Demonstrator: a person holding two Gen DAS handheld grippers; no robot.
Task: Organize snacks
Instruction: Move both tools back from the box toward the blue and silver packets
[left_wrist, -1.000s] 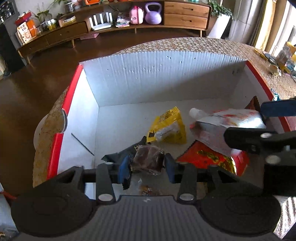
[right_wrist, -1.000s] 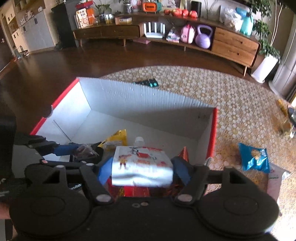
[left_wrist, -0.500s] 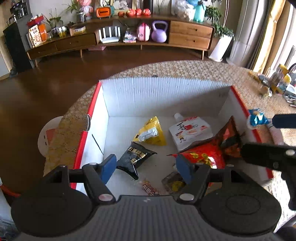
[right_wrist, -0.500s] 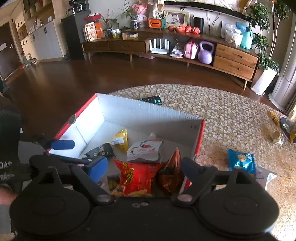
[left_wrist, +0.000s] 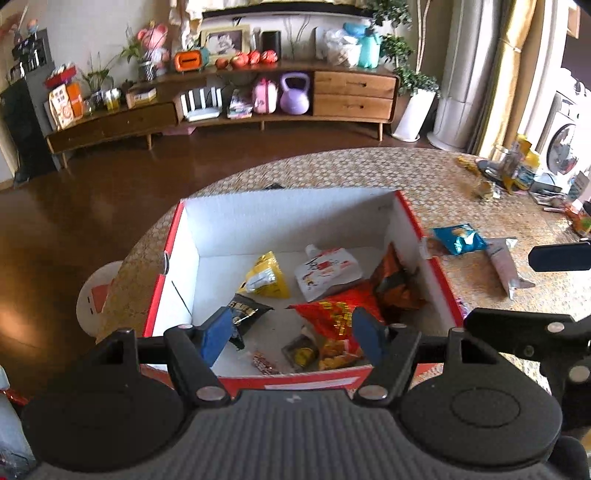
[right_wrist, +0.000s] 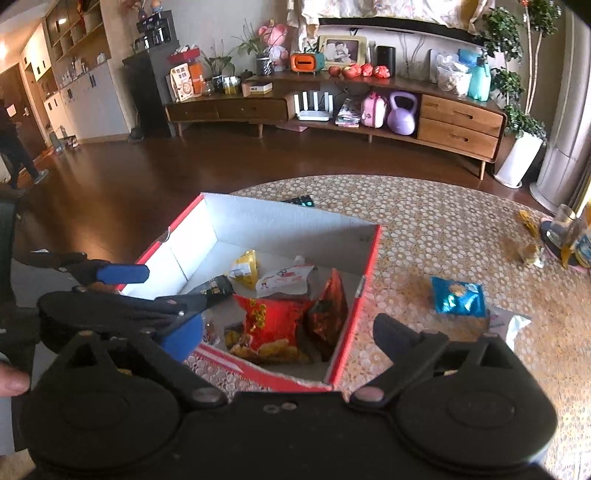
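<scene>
A red cardboard box (left_wrist: 432, 258) with white inside walls stands on the round table and holds several snacks: a yellow packet (left_wrist: 266, 278), a white spout pouch (left_wrist: 327, 271), a red chip bag (left_wrist: 336, 308), a black packet (left_wrist: 243, 310). The box also shows in the right wrist view (right_wrist: 369, 266). My left gripper (left_wrist: 291, 334) is open and empty above the box's near edge. My right gripper (right_wrist: 284, 334) is open and empty above the box's near right corner. A blue snack bag (right_wrist: 458, 297) and a silver packet (left_wrist: 504, 264) lie on the table right of the box.
The table has a honeycomb-patterned cloth (right_wrist: 424, 229). A glass and small clutter (left_wrist: 509, 170) sit at its far right edge. A dark remote (right_wrist: 299, 201) lies behind the box. A white stool (left_wrist: 98, 291) stands left of the table. A long wooden sideboard (left_wrist: 221, 110) lines the back wall.
Both grippers opened and dropped their snacks into the box: the left a dark wrapped snack, the right the white pouch. Both then pulled up and back from the box.
</scene>
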